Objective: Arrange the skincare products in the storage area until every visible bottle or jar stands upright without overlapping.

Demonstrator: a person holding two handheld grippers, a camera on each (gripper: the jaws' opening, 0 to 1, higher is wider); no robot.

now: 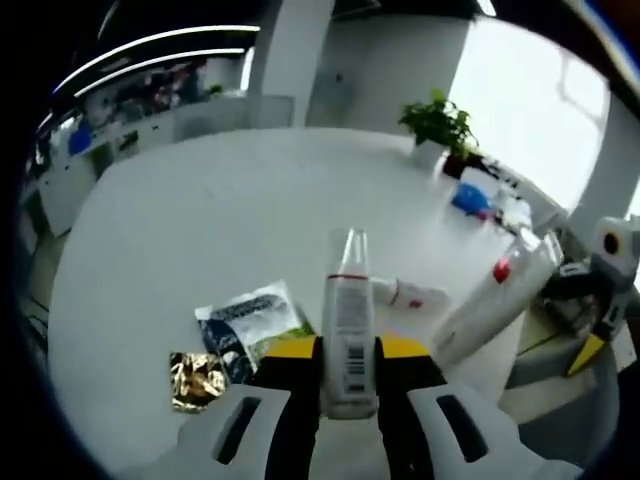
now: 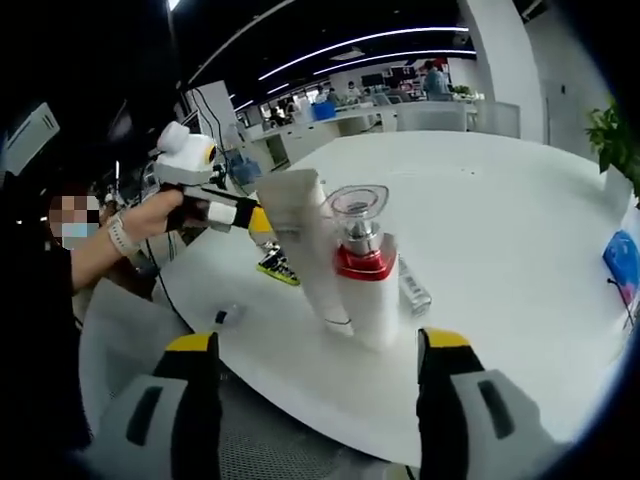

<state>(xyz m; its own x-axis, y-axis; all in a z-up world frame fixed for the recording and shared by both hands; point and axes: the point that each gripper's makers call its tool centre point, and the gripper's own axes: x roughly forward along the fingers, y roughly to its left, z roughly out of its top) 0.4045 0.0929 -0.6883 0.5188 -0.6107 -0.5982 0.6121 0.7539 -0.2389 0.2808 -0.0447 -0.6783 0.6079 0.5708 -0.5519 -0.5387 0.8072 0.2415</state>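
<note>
Two views, left gripper view first. Left gripper [image 1: 347,372] is clamped on a white bottle [image 1: 347,330] w/ clear cap and barcode label; jaws pinch it low on the body, so it stands up between them, prob. so it can go down upright on the white table [image 1: 200,220]. Behind it a small tube [image 1: 412,293] lies flat on the table, not yet stood up. To its right a tall white bottle with red collar [image 1: 500,290] leans across the view. Foil sachet [image 1: 248,325] and a gold packet [image 1: 196,378] sit just left of the jaws. Right gripper [image 1: 600,300] shows at far right edge.

Right gripper view: right gripper [image 2: 320,375] has jaws wide apart, holding nothing. Between and beyond them the red-collared bottle [image 2: 362,280] stands upright near the table edge, a white tube [image 2: 310,250] touching or overlapping it from behind, can't tell which. Left gripper [image 2: 215,205] comes in from the left, a person's hand [image 2: 150,215] on it. Spacing those two looks like the remaining job.
</note>
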